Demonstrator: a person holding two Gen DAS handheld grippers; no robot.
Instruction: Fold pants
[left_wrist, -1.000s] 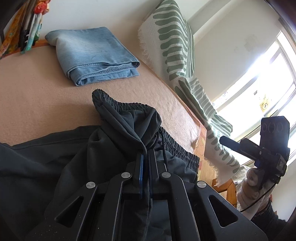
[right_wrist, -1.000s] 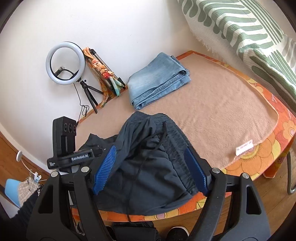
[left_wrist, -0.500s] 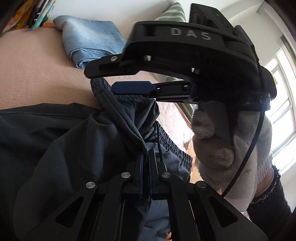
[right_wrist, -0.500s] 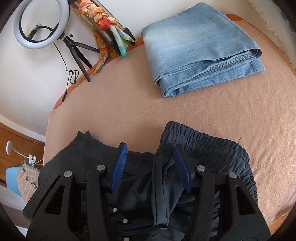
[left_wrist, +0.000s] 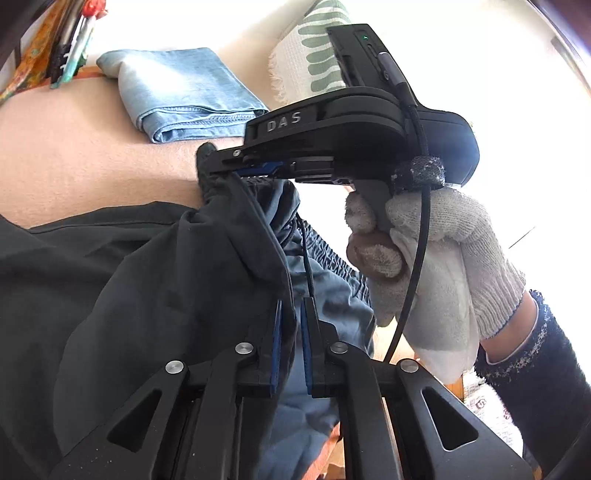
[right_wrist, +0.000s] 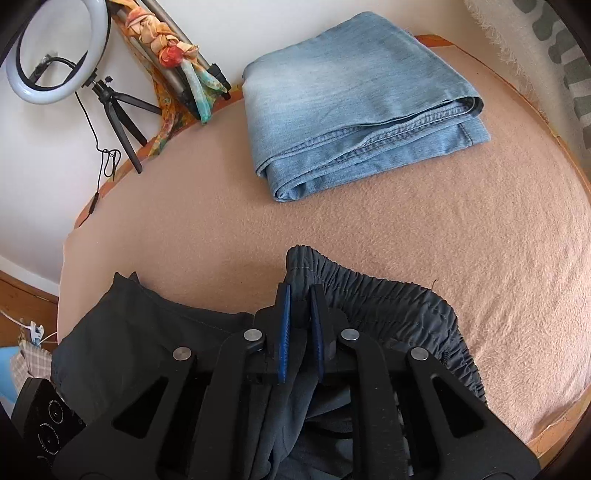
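Both tools clamped on the dark grey elasticated-waist pants (right_wrist: 388, 306), left tool (left_wrist: 291, 314) lower centre, right tool (right_wrist: 300, 295) at the waistband corner; we should lift evenly and keep the waistband taut, clear of the folded light-blue denim jeans (right_wrist: 354, 107) at upper centre.

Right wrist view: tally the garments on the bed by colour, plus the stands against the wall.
Dark grey pants, clamped by both the right gripper and the left gripper: 1
Folded blue jeans: 1
Ring light on tripod: 1
Second tripod, scarf-wrapped: 1
Total: 4
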